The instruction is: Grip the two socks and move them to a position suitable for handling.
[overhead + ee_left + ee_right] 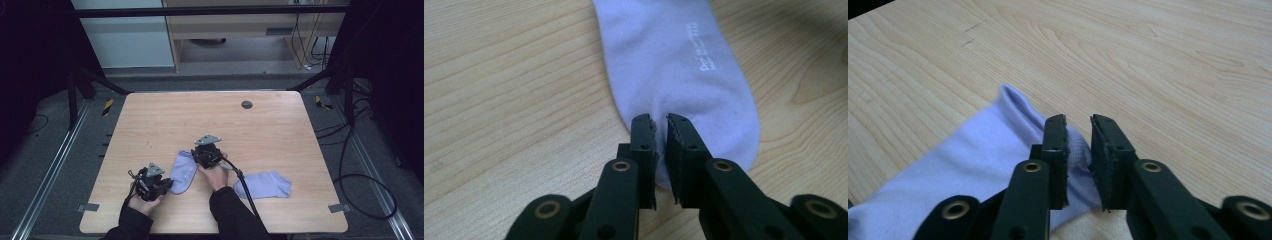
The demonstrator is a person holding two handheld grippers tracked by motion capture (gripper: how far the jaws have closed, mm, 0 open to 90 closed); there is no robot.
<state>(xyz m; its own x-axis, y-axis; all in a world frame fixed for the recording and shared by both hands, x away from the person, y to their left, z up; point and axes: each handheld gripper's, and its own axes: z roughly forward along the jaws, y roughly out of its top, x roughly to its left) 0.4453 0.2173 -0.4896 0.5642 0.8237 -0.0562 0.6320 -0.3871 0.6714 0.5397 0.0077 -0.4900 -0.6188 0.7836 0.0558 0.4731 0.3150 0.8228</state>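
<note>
A lavender sock lies flat near the table's front, between my two grippers. My left gripper is at its toe end. In the left gripper view the jaws stand nearly together with the sock pinched between them. My right gripper is at the far cuff end. In the right gripper view its jaws hold a raised fold of the sock. A second lavender sock lies flat to the right, apart from both grippers.
The wooden table has a small round dark cap near its far edge. The right gripper's cable trails over the left end of the second sock. Dark frame posts and floor cables surround the table.
</note>
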